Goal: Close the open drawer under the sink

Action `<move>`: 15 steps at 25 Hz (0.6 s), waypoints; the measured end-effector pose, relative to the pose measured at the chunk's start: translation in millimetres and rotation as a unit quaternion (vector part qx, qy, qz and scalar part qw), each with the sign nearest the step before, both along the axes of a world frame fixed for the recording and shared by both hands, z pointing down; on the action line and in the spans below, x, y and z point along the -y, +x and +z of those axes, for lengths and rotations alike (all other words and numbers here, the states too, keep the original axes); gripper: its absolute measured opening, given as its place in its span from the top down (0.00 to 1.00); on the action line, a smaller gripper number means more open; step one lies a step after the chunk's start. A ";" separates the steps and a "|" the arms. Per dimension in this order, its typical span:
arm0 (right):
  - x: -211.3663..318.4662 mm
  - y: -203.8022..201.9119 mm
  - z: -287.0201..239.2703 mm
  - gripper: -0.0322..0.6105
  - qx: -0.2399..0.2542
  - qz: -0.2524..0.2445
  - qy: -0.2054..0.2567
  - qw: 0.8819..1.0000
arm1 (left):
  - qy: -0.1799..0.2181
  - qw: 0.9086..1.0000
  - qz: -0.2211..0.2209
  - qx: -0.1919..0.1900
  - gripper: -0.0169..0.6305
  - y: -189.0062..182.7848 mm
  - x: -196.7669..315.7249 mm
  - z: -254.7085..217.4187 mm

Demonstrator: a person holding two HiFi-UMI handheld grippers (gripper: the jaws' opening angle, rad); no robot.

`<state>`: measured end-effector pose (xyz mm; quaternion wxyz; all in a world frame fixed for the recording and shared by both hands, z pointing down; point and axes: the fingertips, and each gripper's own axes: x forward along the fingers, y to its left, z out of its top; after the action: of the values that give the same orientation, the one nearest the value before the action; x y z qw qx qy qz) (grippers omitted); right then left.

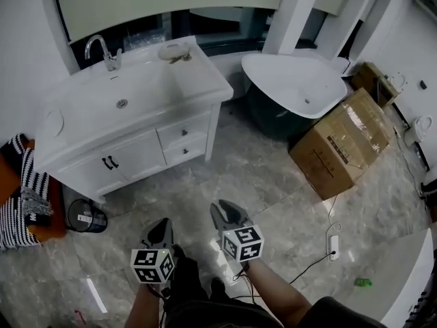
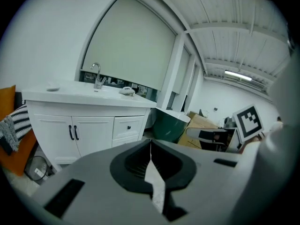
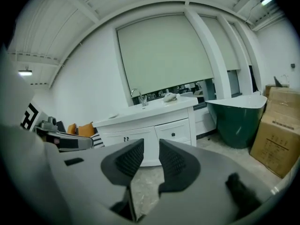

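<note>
Drawers point(image 1: 184, 141): 2, centre-left of the head view, under the sink point(image 1: 147, 87); both fronts look flush.
Left tongs point(image 1: 161, 228): together, empty, low centre.
Right tongs point(image 1: 227, 211): a little apart, empty.
Advice: closing seems done; only confirm the fronts, no hard push.

A cardboard box point(image 1: 345, 142) sits beside a green-sided bathtub point(image 1: 293, 84).
</note>
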<state>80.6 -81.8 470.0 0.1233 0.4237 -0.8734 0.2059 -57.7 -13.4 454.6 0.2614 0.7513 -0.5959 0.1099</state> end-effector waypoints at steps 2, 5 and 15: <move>-19.7 11.0 -12.0 0.80 0.009 -0.015 0.008 1.000 | 0.009 1.000 -0.010 0.008 0.95 11.1 -26.6 -12.2; -38.3 22.0 -27.9 0.84 0.026 -0.029 0.018 0.999 | 0.019 0.999 -0.030 0.019 0.95 20.8 -56.2 -28.2; -101.4 19.7 -77.1 0.89 0.024 -0.071 0.056 0.996 | 0.085 0.995 -0.047 0.022 0.95 30.3 -101.0 -89.6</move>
<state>100.2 19.5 392.9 0.0927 0.3623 -0.9140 0.1571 -27.4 87.6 365.0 0.1883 0.7396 -0.6431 0.0634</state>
